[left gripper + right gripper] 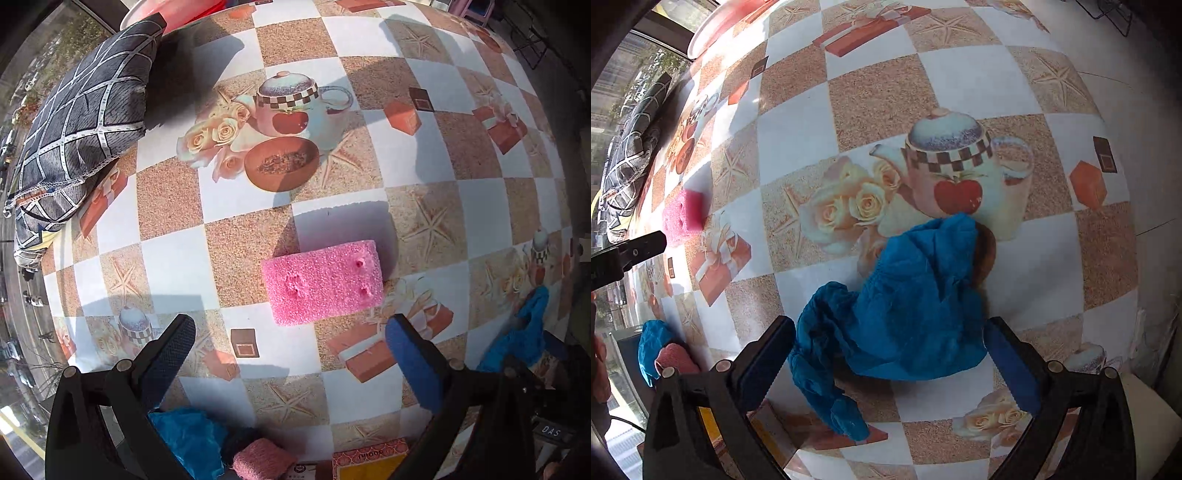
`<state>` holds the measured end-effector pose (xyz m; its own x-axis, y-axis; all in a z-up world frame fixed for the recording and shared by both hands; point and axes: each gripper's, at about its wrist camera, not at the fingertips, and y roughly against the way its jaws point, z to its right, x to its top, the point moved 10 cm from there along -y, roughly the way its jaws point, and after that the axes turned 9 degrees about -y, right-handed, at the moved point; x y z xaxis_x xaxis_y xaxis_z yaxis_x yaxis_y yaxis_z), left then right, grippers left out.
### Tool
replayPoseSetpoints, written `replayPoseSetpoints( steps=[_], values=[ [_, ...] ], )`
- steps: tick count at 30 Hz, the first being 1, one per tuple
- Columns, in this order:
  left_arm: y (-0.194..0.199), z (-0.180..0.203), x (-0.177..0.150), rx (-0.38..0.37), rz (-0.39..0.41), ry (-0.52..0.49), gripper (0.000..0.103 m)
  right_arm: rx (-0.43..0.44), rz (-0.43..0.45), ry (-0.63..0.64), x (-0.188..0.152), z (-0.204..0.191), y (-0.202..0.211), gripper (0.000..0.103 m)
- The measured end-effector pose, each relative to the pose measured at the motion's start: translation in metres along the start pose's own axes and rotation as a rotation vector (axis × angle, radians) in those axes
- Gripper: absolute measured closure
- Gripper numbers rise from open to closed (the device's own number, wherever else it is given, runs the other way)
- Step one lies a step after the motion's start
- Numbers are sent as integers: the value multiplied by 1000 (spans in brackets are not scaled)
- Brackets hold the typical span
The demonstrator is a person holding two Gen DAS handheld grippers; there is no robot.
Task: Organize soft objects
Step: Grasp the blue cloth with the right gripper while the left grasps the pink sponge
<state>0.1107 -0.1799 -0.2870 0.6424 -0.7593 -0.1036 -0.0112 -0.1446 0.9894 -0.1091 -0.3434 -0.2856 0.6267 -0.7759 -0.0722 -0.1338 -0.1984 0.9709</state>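
Lying crumpled on the desk (960, 81), the blue glove (905, 314) sits between the spread fingers of the right tool (890, 354), which holds nothing. Off to its left, the pink sponge (323, 282) rests flat on the checkered cloth just ahead of the left tool (290, 356) — also spread wide and empty. A second blue glove (188, 439) and a pink knitted roll (264, 459) lie at the near edge, seemingly already gathered. Beyond, a dark patterned cushion (77, 118) leans at the far left. Judging by this, sorting is underway — sponge and glove remain.
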Motion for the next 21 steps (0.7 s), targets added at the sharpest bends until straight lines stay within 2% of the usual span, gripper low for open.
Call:
replayPoseSetpoints(
  steps=[2, 5, 8, 10, 15, 18, 21],
  values=[
    [-7, 5, 6, 5, -4, 0, 0, 2, 8, 22, -1, 0, 2, 0],
    [-20, 7, 9, 25, -21, 8, 0, -56, 5, 79, -7, -12, -10, 0],
    [-34, 6, 8, 14, -41, 36, 0, -161, 21, 152, -11, -17, -20, 0],
    [-42, 5, 6, 16, -55, 50, 0, -232, 24, 199, -19, -41, -29, 0],
    [-47, 1, 9, -29, -34, 91, 0, -231, -4, 165, -19, -47, -32, 0],
    [-58, -5, 6, -124, -46, 152, 0, -219, 51, 172, -16, -51, -27, 0],
    [-56, -8, 7, -121, -74, 143, 0, -219, 52, 195, -16, -46, -21, 0]
  ],
)
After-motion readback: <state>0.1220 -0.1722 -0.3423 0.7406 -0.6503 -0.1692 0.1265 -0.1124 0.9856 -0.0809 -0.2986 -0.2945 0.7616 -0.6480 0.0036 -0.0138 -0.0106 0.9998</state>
